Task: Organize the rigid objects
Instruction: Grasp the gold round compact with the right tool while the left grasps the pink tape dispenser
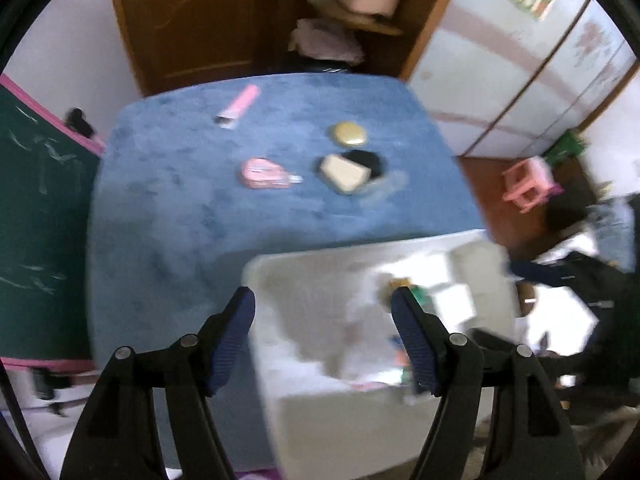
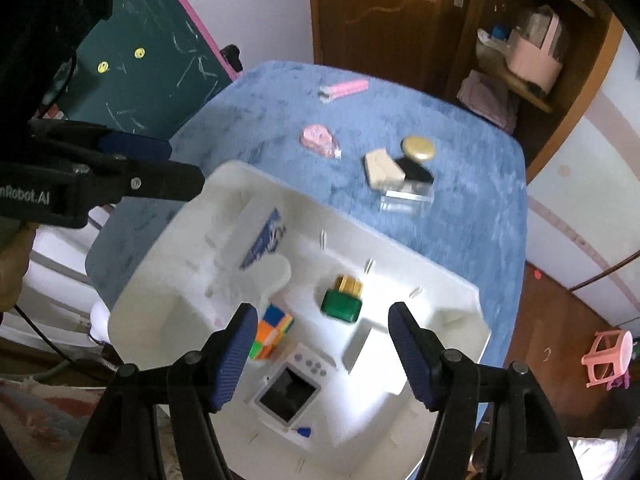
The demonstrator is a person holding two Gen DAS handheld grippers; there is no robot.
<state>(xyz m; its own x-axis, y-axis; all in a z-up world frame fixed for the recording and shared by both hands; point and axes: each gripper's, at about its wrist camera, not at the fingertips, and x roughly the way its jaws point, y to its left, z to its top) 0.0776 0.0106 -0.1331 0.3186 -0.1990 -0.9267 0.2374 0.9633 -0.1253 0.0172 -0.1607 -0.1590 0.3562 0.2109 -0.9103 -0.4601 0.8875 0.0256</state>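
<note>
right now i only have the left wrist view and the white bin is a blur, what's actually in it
Observer: The right wrist view shows the white organizer tray clearly. A multicolored puzzle cube lies in it, just ahead of the open right gripper.
Operator: anything near the cube
Observer: A green and gold bottle lies in the compartment to its right.
Operator: anything else in there
Observer: A small white handheld device with a dark screen sits at the near edge.
</note>
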